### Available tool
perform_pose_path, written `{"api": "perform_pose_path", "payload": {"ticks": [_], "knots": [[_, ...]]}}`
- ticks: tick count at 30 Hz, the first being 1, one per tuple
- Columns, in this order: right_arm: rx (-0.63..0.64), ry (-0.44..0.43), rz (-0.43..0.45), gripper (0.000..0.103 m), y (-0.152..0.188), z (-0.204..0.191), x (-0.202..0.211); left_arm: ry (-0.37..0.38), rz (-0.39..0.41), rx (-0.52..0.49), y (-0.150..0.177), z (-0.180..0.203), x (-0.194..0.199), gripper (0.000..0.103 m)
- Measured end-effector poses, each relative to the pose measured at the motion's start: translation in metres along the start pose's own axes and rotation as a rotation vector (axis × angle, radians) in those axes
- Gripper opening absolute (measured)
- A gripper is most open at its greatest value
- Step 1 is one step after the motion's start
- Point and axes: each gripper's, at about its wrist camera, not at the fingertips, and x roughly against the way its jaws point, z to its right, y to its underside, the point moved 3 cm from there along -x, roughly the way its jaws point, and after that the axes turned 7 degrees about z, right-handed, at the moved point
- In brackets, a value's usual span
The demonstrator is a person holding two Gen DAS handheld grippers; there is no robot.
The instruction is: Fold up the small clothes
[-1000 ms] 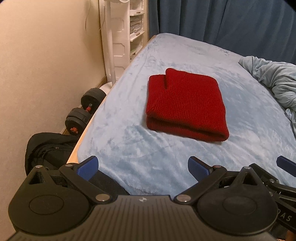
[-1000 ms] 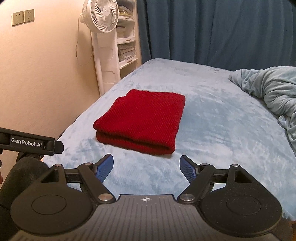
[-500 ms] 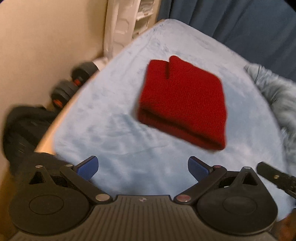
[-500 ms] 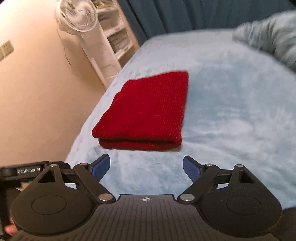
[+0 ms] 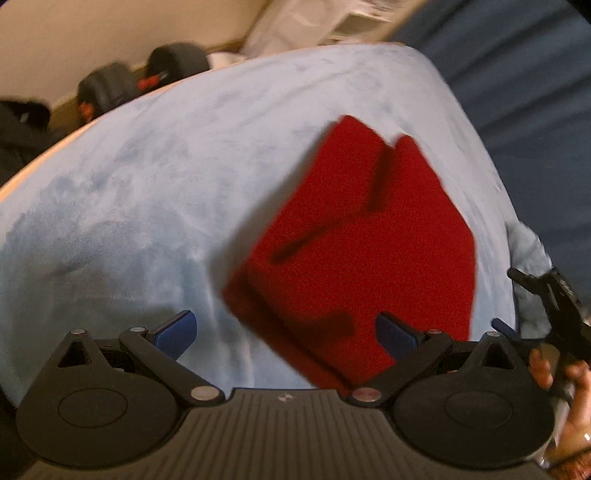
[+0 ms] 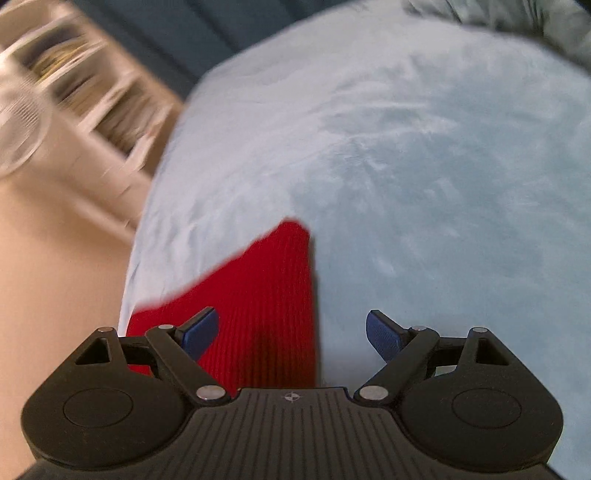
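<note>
A folded red knit garment (image 5: 354, 240) lies on the light blue bed cover (image 5: 147, 192). My left gripper (image 5: 286, 334) is open and empty, just above the garment's near left corner. The garment also shows in the right wrist view (image 6: 258, 302), where my right gripper (image 6: 291, 332) is open and empty over its right edge, one fingertip (image 6: 197, 332) above the red knit and the other above the bed cover (image 6: 406, 166). The right gripper's body (image 5: 554, 306) and the hand holding it show at the far right of the left wrist view. Both views are motion-blurred.
Black dumbbells (image 5: 140, 81) and a dark bag (image 5: 18, 125) lie on the floor past the bed's left edge. A white fan and shelf unit (image 6: 55, 103) stand by the wall. A crumpled blue blanket (image 6: 517, 22) lies at the bed's far right. Dark blue curtains (image 5: 517, 92) hang behind.
Both grippers have moved forward and tipped down over the red garment, which now fills much more of both views. Both stay open.
</note>
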Motion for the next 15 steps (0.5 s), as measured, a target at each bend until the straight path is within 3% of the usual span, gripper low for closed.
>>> {"api": "perform_pose_path", "payload": {"ticks": [4, 6, 7, 8, 10, 11, 13, 15], "knots": [[-0.002, -0.009, -0.101, 0.088, -0.017, -0.011, -0.077, -0.016, -0.044, 0.079, -0.007, -0.014, -0.022, 0.102], [0.014, -0.026, -0.172, 0.088, -0.015, -0.019, -0.107, 0.026, -0.034, 0.114, -0.011, -0.019, -0.027, 0.076], [0.04, -0.041, -0.208, 0.084, -0.011, -0.024, -0.115, 0.052, -0.028, 0.116, -0.013, -0.018, -0.028, 0.066], [0.099, -0.048, -0.216, 0.061, -0.007, -0.03, -0.117, 0.027, -0.027, 0.098, -0.017, -0.015, -0.029, 0.062], [0.27, -0.032, -0.187, 0.043, 0.0, -0.038, -0.108, 0.019, -0.011, 0.005, -0.031, -0.001, -0.034, 0.051], [0.272, -0.042, -0.154, 0.038, 0.003, -0.031, -0.092, 0.007, -0.002, -0.054, -0.043, 0.009, -0.037, 0.048], [0.183, -0.043, -0.097, 0.034, 0.011, -0.001, -0.054, 0.037, 0.014, -0.232, -0.076, 0.044, -0.051, 0.046], [0.043, -0.027, -0.031, 0.032, 0.036, 0.046, -0.006, 0.077, -0.035, -0.416, -0.111, 0.091, -0.082, 0.046]]}}
